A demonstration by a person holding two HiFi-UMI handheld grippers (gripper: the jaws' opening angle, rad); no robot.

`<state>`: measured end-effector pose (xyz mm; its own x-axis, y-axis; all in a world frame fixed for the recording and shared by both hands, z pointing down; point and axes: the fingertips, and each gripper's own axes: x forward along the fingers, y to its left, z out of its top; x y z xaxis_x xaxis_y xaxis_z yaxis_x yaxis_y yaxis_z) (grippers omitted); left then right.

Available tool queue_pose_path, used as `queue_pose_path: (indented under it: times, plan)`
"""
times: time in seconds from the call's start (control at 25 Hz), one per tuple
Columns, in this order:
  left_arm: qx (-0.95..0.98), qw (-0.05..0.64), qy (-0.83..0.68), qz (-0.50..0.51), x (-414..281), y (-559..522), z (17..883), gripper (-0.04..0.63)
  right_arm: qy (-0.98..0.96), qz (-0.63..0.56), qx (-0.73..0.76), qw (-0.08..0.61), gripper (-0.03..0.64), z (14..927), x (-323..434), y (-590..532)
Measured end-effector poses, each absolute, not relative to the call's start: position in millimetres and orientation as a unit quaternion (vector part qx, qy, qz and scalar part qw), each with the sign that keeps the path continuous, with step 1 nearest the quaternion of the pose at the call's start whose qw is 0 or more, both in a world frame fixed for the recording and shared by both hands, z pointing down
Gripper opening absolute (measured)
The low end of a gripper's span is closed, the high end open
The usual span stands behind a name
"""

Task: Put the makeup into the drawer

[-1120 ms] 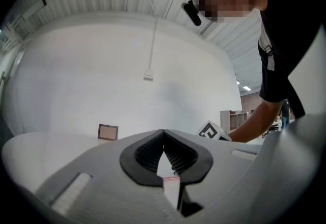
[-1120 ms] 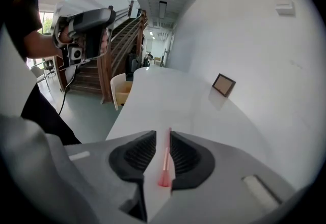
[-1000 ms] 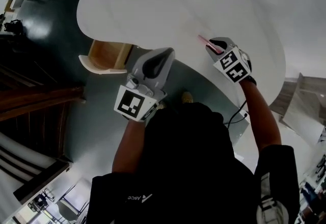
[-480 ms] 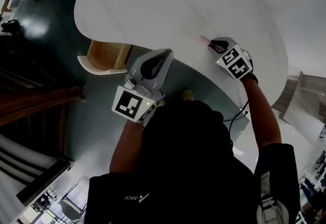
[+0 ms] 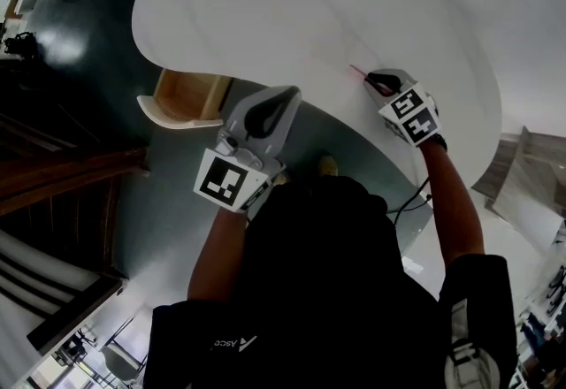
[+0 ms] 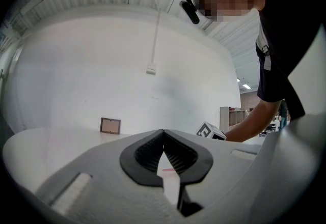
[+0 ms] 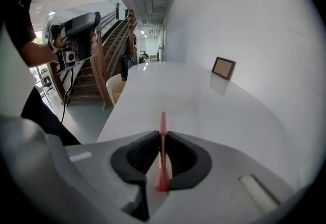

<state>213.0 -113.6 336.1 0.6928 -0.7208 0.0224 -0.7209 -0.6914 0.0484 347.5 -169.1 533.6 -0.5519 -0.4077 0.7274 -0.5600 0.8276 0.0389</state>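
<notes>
**Pink makeup stick clamped in the right gripper over the white table**

Closest to the camera in the head view is the person's black top (image 5: 318, 281), with 2 bare forearms reaching forward from it. The left gripper (image 5: 276, 102) is held over the dark floor (image 5: 88, 51), just off the near edge of the table (image 5: 292, 7). In its own view its jaws meet at the tips with nothing between them.

The right gripper (image 5: 373, 80) is over the tabletop near that same edge. Its jaws are pressed together on a thin pink makeup stick (image 7: 163, 129), which stands between the pads and pokes out past the tips. In the head view the stick shows as a short pink line ahead of the gripper. Whether its tip touches the tabletop cannot be told.

To the left of the left gripper, the drawer (image 5: 181, 98) juts out from under the table edge, open, with a wooden inside and a white front. It is well apart from the stick.

Farther along the table, a small picture frame (image 7: 223, 68) stands by the white wall. A wooden staircase (image 7: 109, 50) rises beyond the table's end.
</notes>
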Motion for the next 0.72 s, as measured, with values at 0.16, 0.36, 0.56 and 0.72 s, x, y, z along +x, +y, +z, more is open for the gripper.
queue_pose_path:
  times: [0.16, 0.36, 0.56, 0.72]
  plan:
    - [0.916, 0.025, -0.401, 0.005, 210.7, -108.0, 335.6, 0.011, -0.890, 0.086, 0.298, 0.333, 0.051, 506.4, 338.1, -161.7]
    - [0.909, 0.025, -0.417, -0.001, 208.4, -100.5, 329.9, 0.011, -0.911, 0.053, 0.329, 0.242, 0.051, 453.2, 322.8, -146.9]
    - [0.899, 0.023, -0.438, -0.004, 204.0, -88.3, 325.0, 0.011, -0.926, 0.032, 0.342, 0.155, 0.051, 401.9, 309.7, -127.2]
    - [0.892, 0.018, -0.452, -0.014, 194.5, -75.5, 317.7, 0.010, -0.935, 0.020, 0.339, 0.101, 0.051, 365.4, 293.9, -110.4]
